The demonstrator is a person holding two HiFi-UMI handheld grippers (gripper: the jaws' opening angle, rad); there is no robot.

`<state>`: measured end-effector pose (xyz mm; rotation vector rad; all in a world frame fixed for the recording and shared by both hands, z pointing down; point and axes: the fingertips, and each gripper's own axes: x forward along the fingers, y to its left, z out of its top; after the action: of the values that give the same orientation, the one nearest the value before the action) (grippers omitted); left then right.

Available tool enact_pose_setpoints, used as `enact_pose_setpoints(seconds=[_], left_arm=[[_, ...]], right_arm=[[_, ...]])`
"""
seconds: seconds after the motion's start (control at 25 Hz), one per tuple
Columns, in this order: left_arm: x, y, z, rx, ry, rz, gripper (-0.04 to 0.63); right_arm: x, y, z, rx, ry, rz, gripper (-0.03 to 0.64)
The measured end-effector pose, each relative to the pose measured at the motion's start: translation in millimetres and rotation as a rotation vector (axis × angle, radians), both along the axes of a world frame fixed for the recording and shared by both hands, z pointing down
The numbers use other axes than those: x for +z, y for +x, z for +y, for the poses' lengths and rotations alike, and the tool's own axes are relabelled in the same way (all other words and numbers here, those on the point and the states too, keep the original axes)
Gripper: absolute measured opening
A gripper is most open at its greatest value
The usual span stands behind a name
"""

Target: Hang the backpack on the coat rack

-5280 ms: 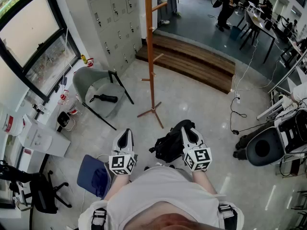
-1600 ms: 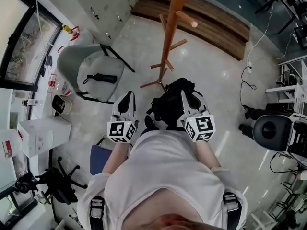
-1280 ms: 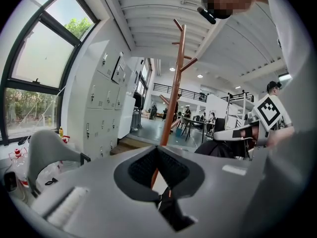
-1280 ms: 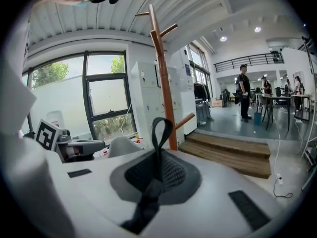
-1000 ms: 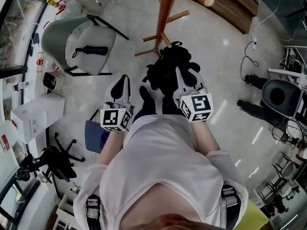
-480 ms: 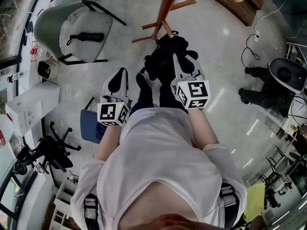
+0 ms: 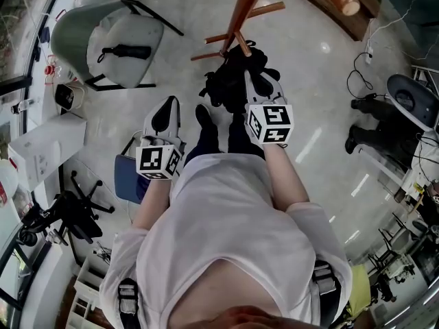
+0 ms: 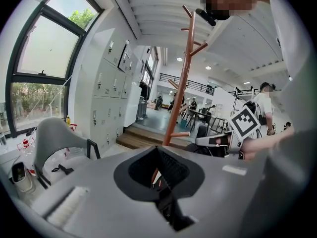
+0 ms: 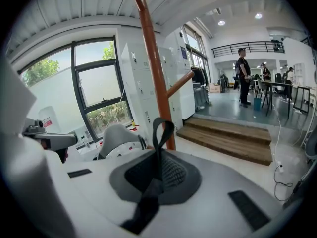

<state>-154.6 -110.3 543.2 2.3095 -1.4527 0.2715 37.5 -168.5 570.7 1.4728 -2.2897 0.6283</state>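
Observation:
The black backpack (image 7: 228, 81) hangs below my right gripper (image 7: 255, 82), close to the foot of the wooden coat rack (image 7: 247, 5). In the right gripper view my right gripper (image 9: 159, 158) is shut on the backpack's black strap loop (image 9: 163, 129), which stands up between the jaws. The rack's pole (image 9: 153, 68) rises just behind it, with a peg (image 9: 181, 84) to its right. My left gripper (image 7: 167, 112) is off to the left of the bag, jaws together and holding nothing. The left gripper view shows its jaws (image 8: 158, 155) closed, with the rack (image 8: 178, 88) beyond.
A grey shell chair (image 7: 89, 40) with a black object (image 7: 130, 52) on its seat stands at the left. A blue cushion (image 7: 125, 180) lies by my left leg. Wooden steps (image 9: 233, 138) lie behind the rack. Black office chairs (image 7: 65, 214) and cables (image 7: 370, 46) stand at the sides.
My right gripper with the backpack has sunk and drawn nearer to the rack's pole. The left gripper has hardly moved.

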Motion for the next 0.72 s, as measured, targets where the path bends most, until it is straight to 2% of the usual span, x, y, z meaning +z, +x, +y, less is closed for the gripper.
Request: enact_pose_setpoints(seconds=[0.72], left_arm=[[-1, -8, -16, -0.011, 0.005, -0.010, 0.011]], right_arm=[[30, -5, -29, 0.001, -0.050, 0.044, 0.015]])
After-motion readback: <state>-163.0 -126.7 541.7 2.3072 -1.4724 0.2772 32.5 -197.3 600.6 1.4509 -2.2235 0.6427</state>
